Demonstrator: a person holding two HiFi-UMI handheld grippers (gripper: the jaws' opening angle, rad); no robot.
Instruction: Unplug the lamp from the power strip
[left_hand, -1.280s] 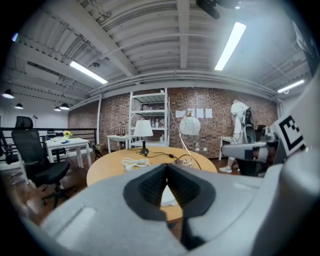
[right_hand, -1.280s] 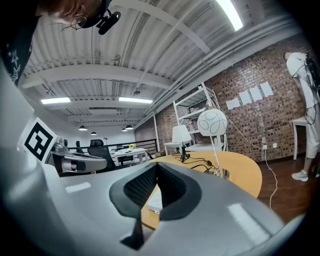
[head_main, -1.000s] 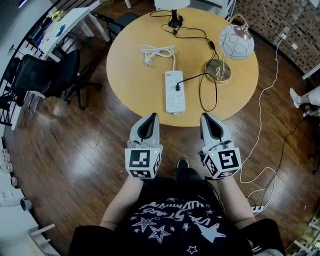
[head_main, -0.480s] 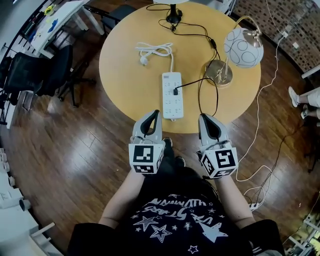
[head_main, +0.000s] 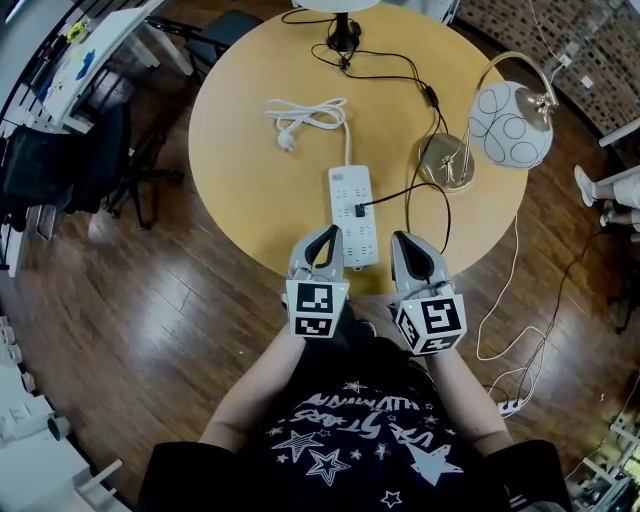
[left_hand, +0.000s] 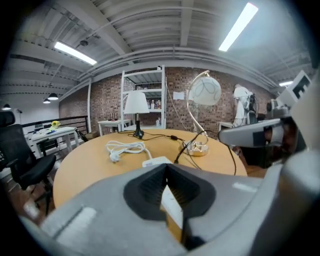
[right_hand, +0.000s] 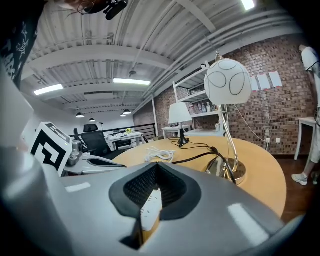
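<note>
A white power strip (head_main: 353, 215) lies on the round wooden table (head_main: 240, 150), with the lamp's black plug (head_main: 358, 210) in it. The black cord runs right to the lamp's brass base (head_main: 447, 162); its white globe shade (head_main: 511, 110) hangs over the table's right edge. My left gripper (head_main: 325, 234) and right gripper (head_main: 403, 241) are side by side at the table's near edge, either side of the strip's near end. Both are shut and hold nothing. In the left gripper view the strip (left_hand: 157, 161) lies just ahead, before the lamp (left_hand: 204, 91).
A coiled white cord (head_main: 305, 115) lies on the table left of the strip. A second lamp's black base (head_main: 342, 35) stands at the far edge, its cord crossing the table. Black chairs (head_main: 60, 160) stand to the left. White cables (head_main: 520, 300) trail on the floor at right.
The person has stepped toward the table. Both grippers have moved forward from over the floor to the table's near edge, close to the power strip. Jaws stay shut.
</note>
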